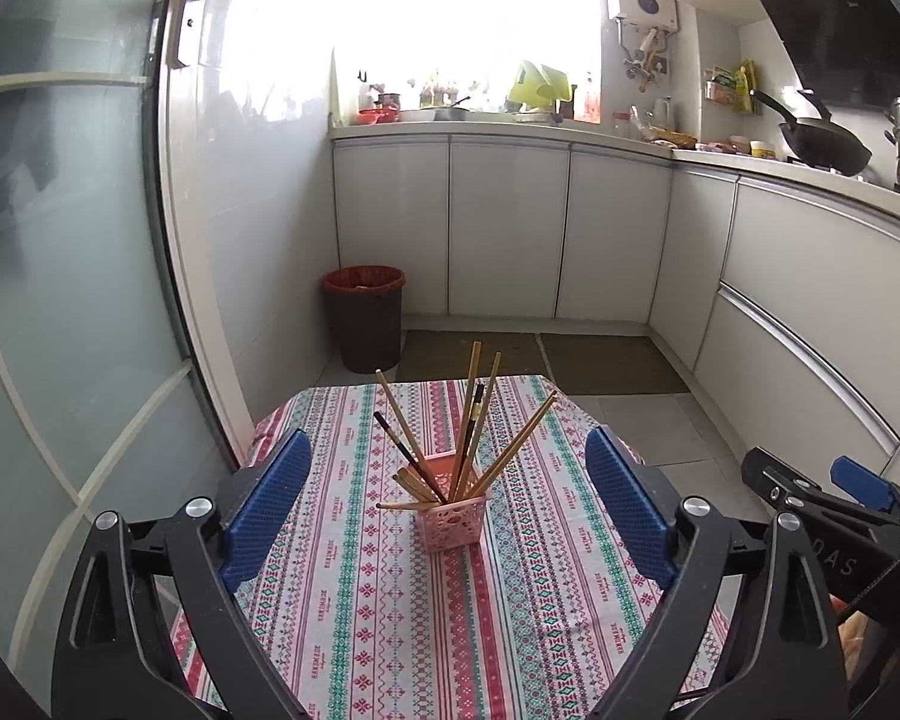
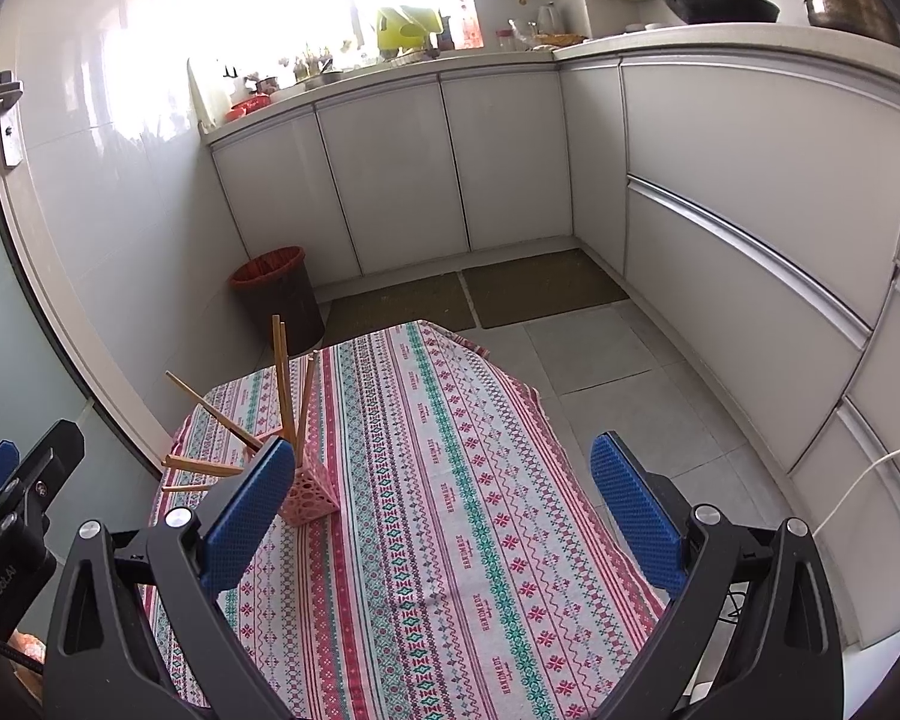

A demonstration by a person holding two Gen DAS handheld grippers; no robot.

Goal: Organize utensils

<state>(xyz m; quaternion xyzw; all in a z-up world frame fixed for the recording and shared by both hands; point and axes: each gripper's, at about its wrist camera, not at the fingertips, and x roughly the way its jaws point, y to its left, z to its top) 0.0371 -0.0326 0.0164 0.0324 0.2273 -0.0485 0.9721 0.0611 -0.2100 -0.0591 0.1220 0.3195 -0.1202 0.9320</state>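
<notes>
On the cloth-covered counter (image 1: 354,630), a light pink basket (image 1: 450,519) holds stiff, slim chopsticks (image 1: 471,420); grasp them mid-shaft. Left gripper (image 1: 447,480) and right gripper (image 2: 444,468) jaws gape wide, empty.

Both black two-finger grippers with blue pads, left gripper (image 1: 447,516) and right gripper (image 2: 441,510), point downward side by side, jaws spread wide, nothing between them.
</notes>
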